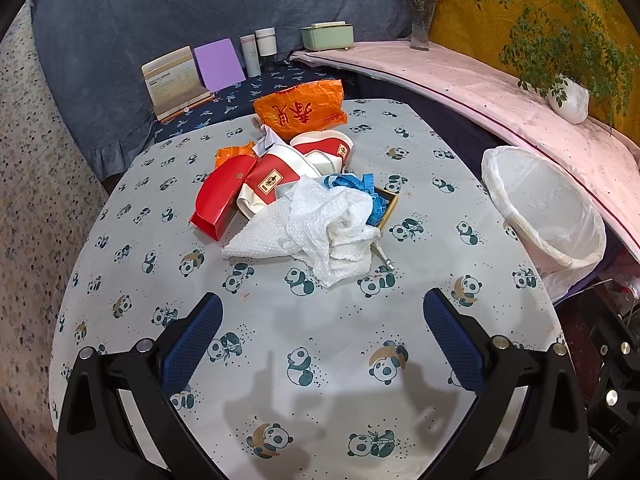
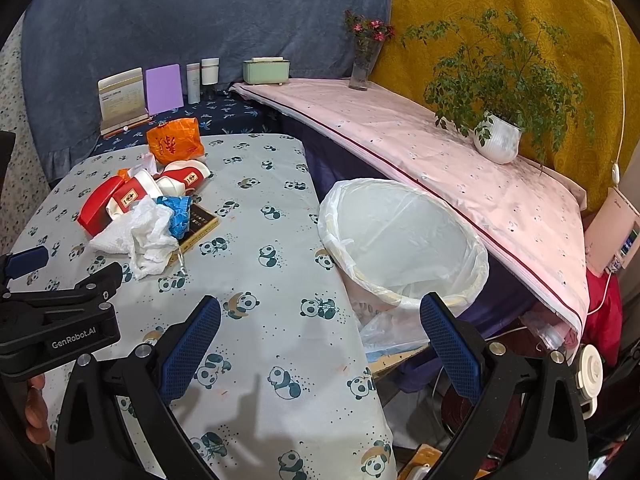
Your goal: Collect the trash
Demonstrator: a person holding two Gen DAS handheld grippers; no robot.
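Observation:
A heap of trash lies on the panda-print tablecloth [image 1: 280,340]: crumpled white paper towel [image 1: 316,224], blue tape [image 1: 360,188], a red box [image 1: 220,200], red-and-white paper cups [image 1: 320,152] and an orange bag [image 1: 302,108]. My left gripper [image 1: 322,320] hovers open just in front of the towel, nothing between its fingers. In the right wrist view the same heap shows at the left, with the towel [image 2: 136,236] nearest. A bin lined with a white bag [image 2: 404,240] stands beside the table's right edge. My right gripper [image 2: 320,320] is open over that edge, near the bin.
A dark box [image 2: 200,224] lies under the tape. At the back stand a card holder [image 1: 172,80], purple card [image 1: 219,65], bottles [image 1: 260,48] and a green box [image 1: 328,36]. A pink-covered shelf [image 2: 440,160] carries a vase [image 2: 364,64] and potted plant [image 2: 496,140].

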